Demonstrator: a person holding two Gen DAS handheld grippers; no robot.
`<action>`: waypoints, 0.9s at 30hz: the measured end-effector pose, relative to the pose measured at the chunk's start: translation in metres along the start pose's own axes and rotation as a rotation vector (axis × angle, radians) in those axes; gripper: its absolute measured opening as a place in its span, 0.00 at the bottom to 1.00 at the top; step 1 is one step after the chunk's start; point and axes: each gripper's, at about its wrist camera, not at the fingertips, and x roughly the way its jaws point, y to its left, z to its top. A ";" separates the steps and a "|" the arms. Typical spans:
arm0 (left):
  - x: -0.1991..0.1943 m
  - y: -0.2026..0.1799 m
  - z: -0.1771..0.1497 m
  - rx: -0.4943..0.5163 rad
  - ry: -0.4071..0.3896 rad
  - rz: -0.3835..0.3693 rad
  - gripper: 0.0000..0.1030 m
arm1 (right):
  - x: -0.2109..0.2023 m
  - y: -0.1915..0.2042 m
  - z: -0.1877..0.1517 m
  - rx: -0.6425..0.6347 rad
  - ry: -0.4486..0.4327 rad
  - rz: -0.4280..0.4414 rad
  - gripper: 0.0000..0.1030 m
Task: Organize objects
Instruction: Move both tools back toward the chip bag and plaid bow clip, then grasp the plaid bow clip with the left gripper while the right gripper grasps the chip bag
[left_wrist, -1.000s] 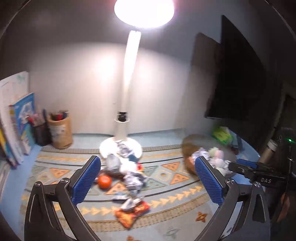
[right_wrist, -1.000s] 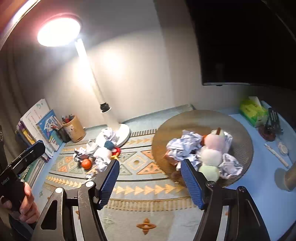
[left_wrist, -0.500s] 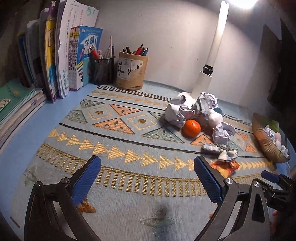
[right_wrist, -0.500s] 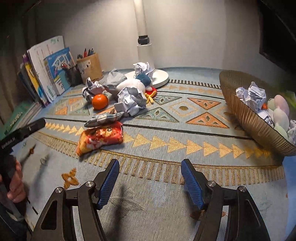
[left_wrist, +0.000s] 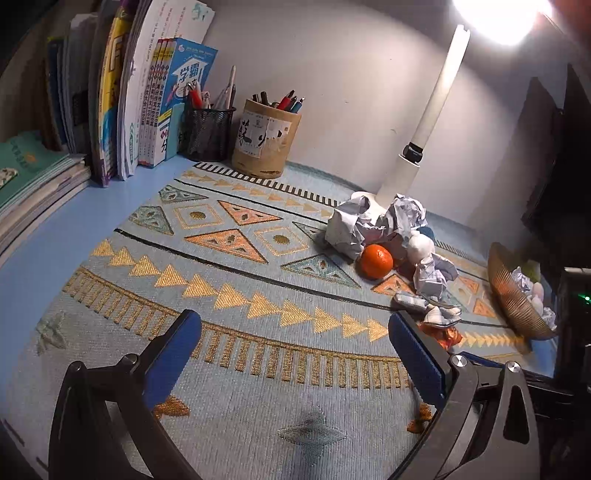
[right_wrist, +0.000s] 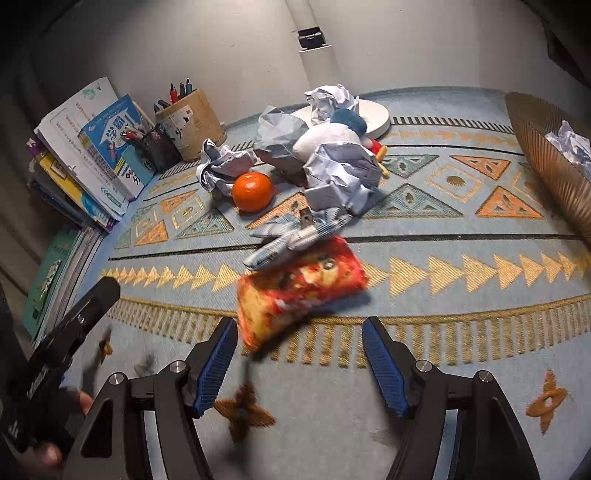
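Right wrist view: your right gripper stands about half open with nothing between its pads, pointed down at the woven mat. The red snack packet lies directly ahead of the jaws, its near corner just beyond the left pad and slightly left of the gap's centre. Its long axis runs on a diagonal, from near-left to far-right, so it sits skewed across the opening, not square to it. In my judgement the packet is the next item for pickup, and the right hand is plainly the nearer one.

A folded blue-and-white wrapper lies against the packet's far edge and appears to overlap it; the orange and the crumpled paper balls lie further back, near the lamp base. The ribbed bowl, already holding crumpled paper, stands at the right edge of the mat, with bare mat between it and the packet.

Left wrist view: your left gripper is wide open and empty over bare mat, well to the left of the pile. The books and pen cup are well apart from both hands. Room on the near side is ample.
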 end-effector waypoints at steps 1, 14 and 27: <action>0.000 0.001 0.000 -0.008 0.000 -0.003 0.98 | 0.004 0.003 0.002 0.013 0.006 0.002 0.66; 0.001 -0.011 -0.002 0.054 0.003 -0.006 0.98 | -0.043 -0.075 -0.005 0.072 -0.103 -0.243 0.66; 0.080 -0.085 0.023 0.149 0.333 -0.246 0.91 | -0.004 -0.012 -0.001 -0.104 0.013 -0.028 0.67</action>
